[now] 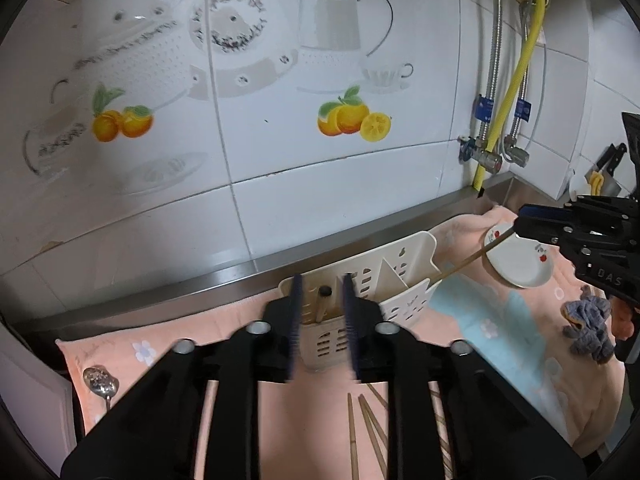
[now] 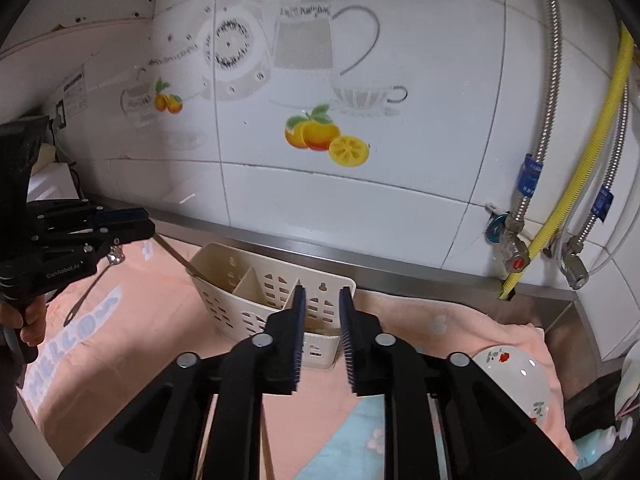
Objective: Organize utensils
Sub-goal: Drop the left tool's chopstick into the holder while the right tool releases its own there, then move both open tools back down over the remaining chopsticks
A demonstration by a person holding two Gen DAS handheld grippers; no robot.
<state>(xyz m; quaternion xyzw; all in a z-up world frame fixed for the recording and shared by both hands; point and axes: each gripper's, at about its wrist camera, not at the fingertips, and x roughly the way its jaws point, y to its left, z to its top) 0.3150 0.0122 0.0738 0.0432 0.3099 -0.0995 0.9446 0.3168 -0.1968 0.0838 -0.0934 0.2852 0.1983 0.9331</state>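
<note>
Chopsticks (image 1: 460, 266) and a dark-tipped utensil (image 1: 323, 300) stand in the utensil caddy (image 1: 404, 280). Left gripper (image 1: 322, 328) and right gripper (image 2: 322, 340) are slightly parted, apparently releasing. Next: collect remaining chopsticks (image 1: 362, 432) and spoon (image 1: 100, 384).

A steel counter (image 1: 256, 266) is carrying a pink towel (image 1: 540, 380); lying on that towel are a cream utensil caddy (image 1: 404, 276), loose chopsticks (image 1: 352, 436), a spoon (image 1: 100, 384) and a white bowl (image 1: 516, 258).

"DAS" on the right gripper (image 1: 516, 226) body; "GenRobot.AI" on the left gripper (image 2: 150, 226) body; "HELLO" on the towel (image 2: 120, 344).
</note>
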